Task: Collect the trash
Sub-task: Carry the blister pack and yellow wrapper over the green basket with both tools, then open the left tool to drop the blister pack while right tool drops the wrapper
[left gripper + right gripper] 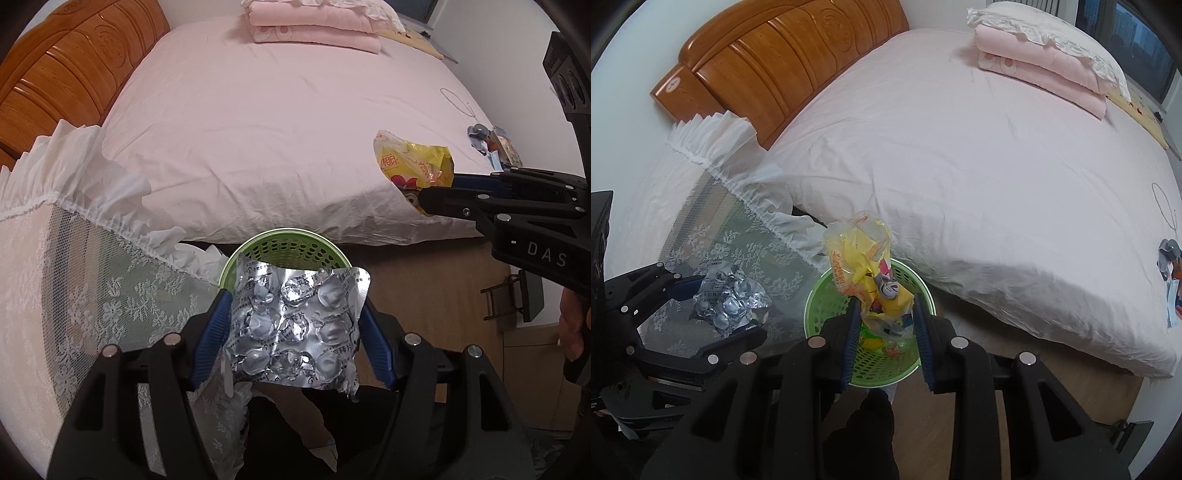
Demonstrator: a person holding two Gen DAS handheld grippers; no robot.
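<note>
My left gripper is shut on a silver foil blister pack, held by its two side edges just in front of the green mesh waste basket on the floor. In the right wrist view the same blister pack hangs left of the basket. My right gripper is shut on a crumpled yellow snack wrapper, directly above the basket's mouth. Some coloured trash lies inside the basket. From the left wrist view the wrapper and the right gripper's fingers show at the right.
A bed with a pink sheet fills the background, with folded pink bedding and a wooden headboard. A lace-covered surface stands left of the basket. Small items lie near the bed's right edge. A black low stand sits on the wooden floor.
</note>
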